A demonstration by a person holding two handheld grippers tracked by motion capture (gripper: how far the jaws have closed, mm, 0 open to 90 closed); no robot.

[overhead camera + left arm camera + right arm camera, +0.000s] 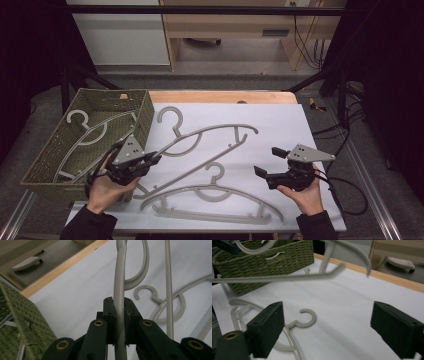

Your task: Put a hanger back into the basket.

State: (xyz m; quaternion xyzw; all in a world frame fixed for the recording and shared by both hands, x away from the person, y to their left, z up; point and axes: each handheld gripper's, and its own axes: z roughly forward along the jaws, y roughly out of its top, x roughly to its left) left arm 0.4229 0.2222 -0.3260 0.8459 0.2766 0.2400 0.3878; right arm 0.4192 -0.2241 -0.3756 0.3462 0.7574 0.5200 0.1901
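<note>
Hanger heading for the basket, one-handed

Hangers are getting packed into the green woven basket, and everything here is placed relative to that. The left gripper is sitting right at the basket's near corner, jaws clenched tight on the thin bar of the lifted hanger. In the left gripper view that bar is running straight up between the jaws. The rest of it is sticking out away from the basket, over the white worktop, with its hook end pointing toward the far side.

The right gripper is hanging well away from the basket, jaws released wide, nothing between them. So the whole hanger is riding on one pinch near its end.

What I'm worrying about: that's a long lever on a skinny bar. Any quick swing toward the basket and it's probably pivoting in the jaws or slipping out. The free end could also be catching the basket's rim, or snagging the hangers already inside. Another hanger is lying flat on the worktop just beside the basket's near corner, under the lifted one, so a droop could be hooking into that too.
</note>
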